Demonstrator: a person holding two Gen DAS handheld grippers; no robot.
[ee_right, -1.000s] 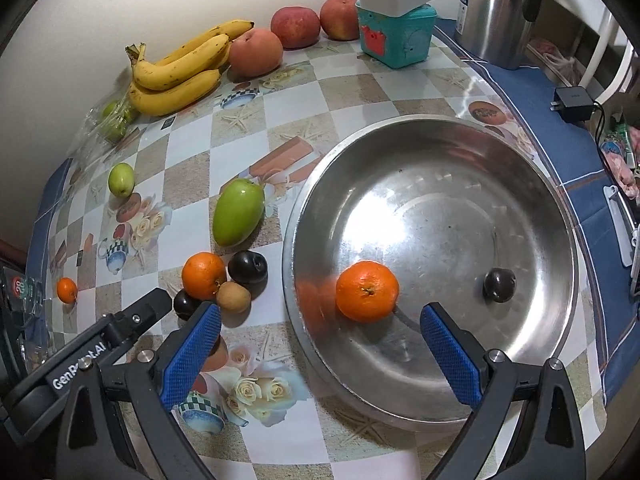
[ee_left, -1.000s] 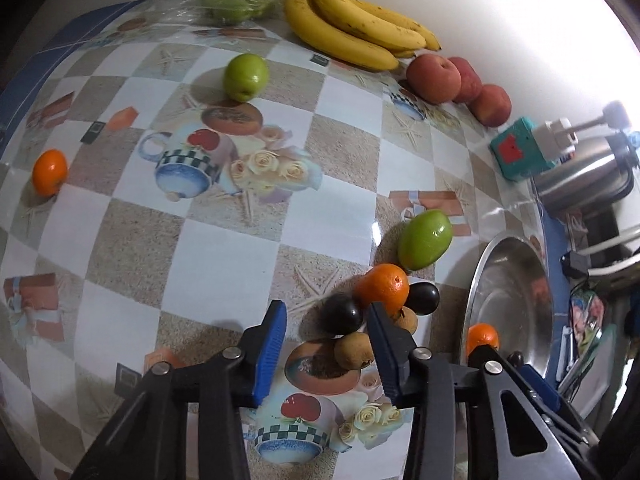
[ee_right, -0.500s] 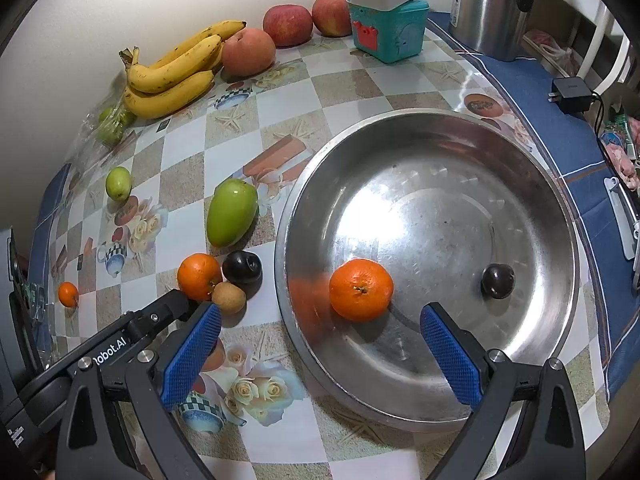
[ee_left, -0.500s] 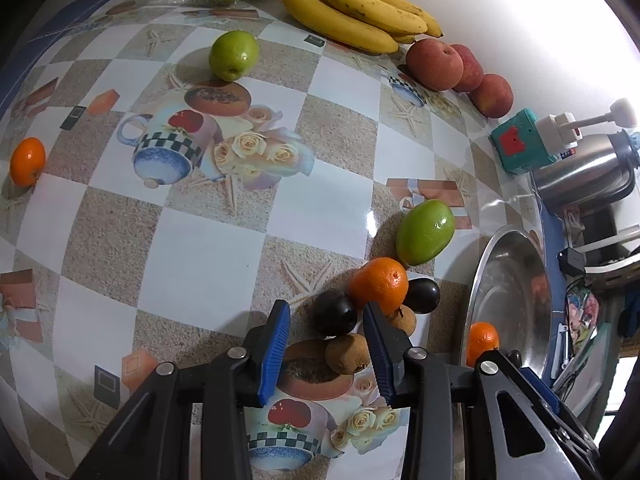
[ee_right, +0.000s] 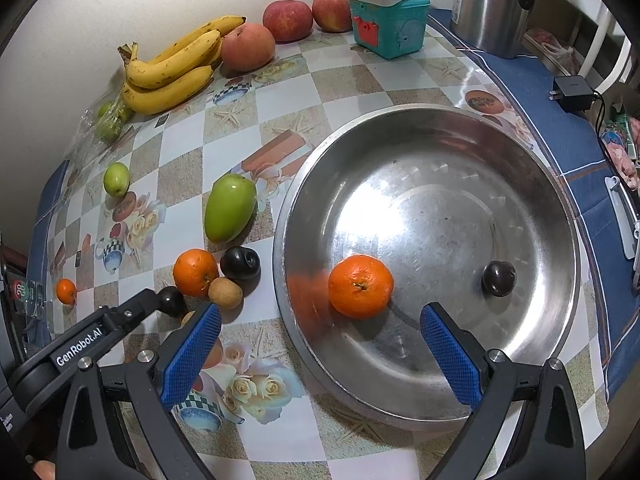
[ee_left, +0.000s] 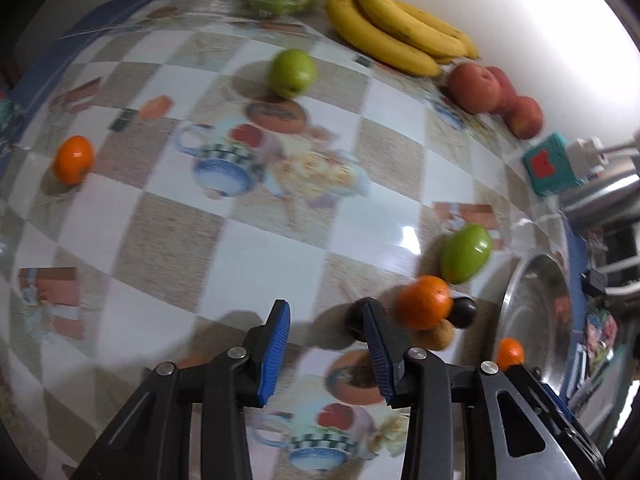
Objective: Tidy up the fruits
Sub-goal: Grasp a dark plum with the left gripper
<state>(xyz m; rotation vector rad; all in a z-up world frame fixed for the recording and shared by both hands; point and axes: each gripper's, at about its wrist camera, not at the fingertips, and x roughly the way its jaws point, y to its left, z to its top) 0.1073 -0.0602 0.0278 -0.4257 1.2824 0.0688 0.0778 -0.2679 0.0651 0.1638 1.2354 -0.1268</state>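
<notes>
Here, the left gripper (ee_left: 326, 322) is seen with its jaws a little way apart and nothing between them; a small dark round plum (ee_left: 354, 316) sits just behind its right finger. The right gripper (ee_right: 320, 334) is held wide open over the big shiny metal bowl (ee_right: 520, 168), gripping nothing. In the bowl, a round orange (ee_right: 361, 286) lies at 7 o'clock and a dark plum (ee_right: 498, 278) at 4 o'clock. More fruit is left on the checked desk (ee_right: 280, 432).

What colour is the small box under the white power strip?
Teal box with a red patch; clearest in the right wrist view.
</notes>
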